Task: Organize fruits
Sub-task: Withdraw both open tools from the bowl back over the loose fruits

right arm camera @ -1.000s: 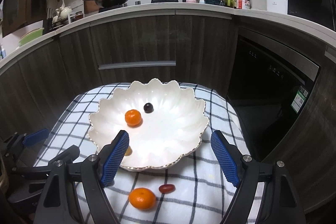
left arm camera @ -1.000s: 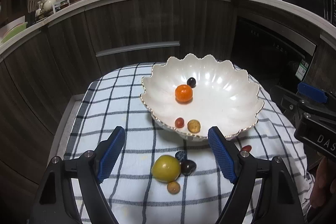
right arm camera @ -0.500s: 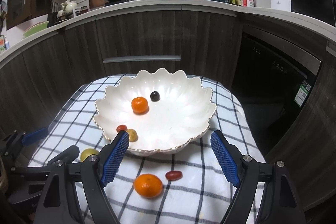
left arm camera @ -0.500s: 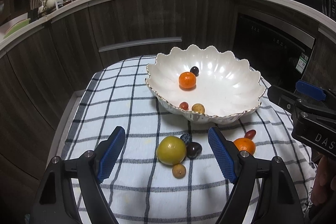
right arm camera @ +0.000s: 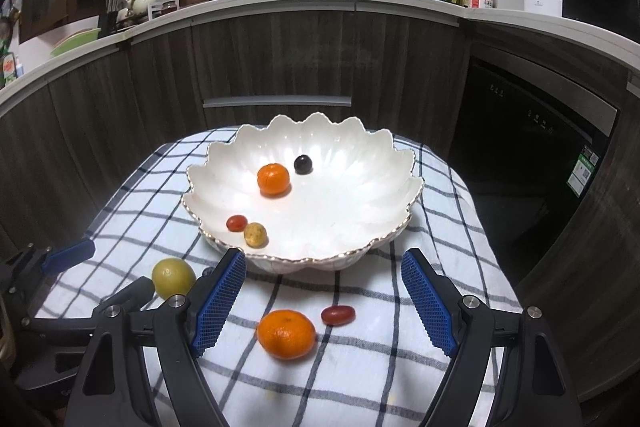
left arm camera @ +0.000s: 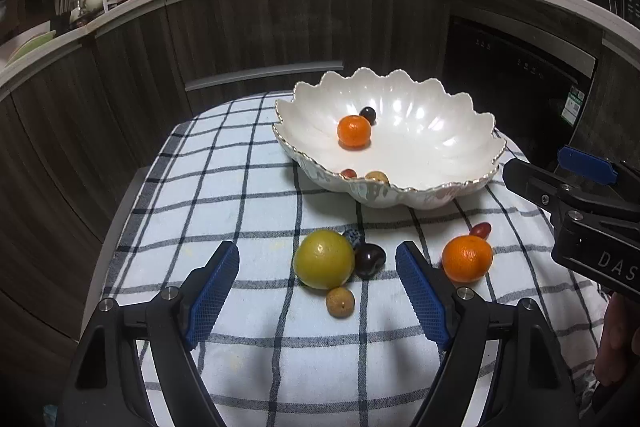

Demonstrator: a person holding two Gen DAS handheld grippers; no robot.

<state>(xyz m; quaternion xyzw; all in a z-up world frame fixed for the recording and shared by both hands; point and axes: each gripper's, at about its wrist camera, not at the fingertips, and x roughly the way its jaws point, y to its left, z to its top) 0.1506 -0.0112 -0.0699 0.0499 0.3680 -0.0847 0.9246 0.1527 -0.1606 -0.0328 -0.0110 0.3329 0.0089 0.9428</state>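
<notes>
Left wrist view. The left gripper [left arm camera: 318, 285] is spread wide and empty above the checked cloth [left arm camera: 224, 187]. Between its blue pads [left arm camera: 212, 287] lie a yellow-green fruit [left arm camera: 324, 259], a dark plum-like fruit [left arm camera: 369, 260] touching it on the right, a small tan fruit [left arm camera: 340, 301] just in front, and a dark speckled one [left arm camera: 353, 235] behind. To the right, outside the pads, sit a mandarin [left arm camera: 467, 258] and a small red fruit [left arm camera: 480, 229]. The scalloped white bowl [left arm camera: 440, 147] beyond holds a second mandarin [left arm camera: 353, 131], a dark grape [left arm camera: 367, 114], and two small fruits at its near wall.

Right wrist view. The right gripper [right arm camera: 323, 297] is likewise released, holding nothing. The loose mandarin [right arm camera: 286, 334] and red fruit [right arm camera: 338, 315] lie on the cloth between its fingers, near the bowl's [right arm camera: 360, 195] front rim. The left gripper shows at the left edge.
</notes>
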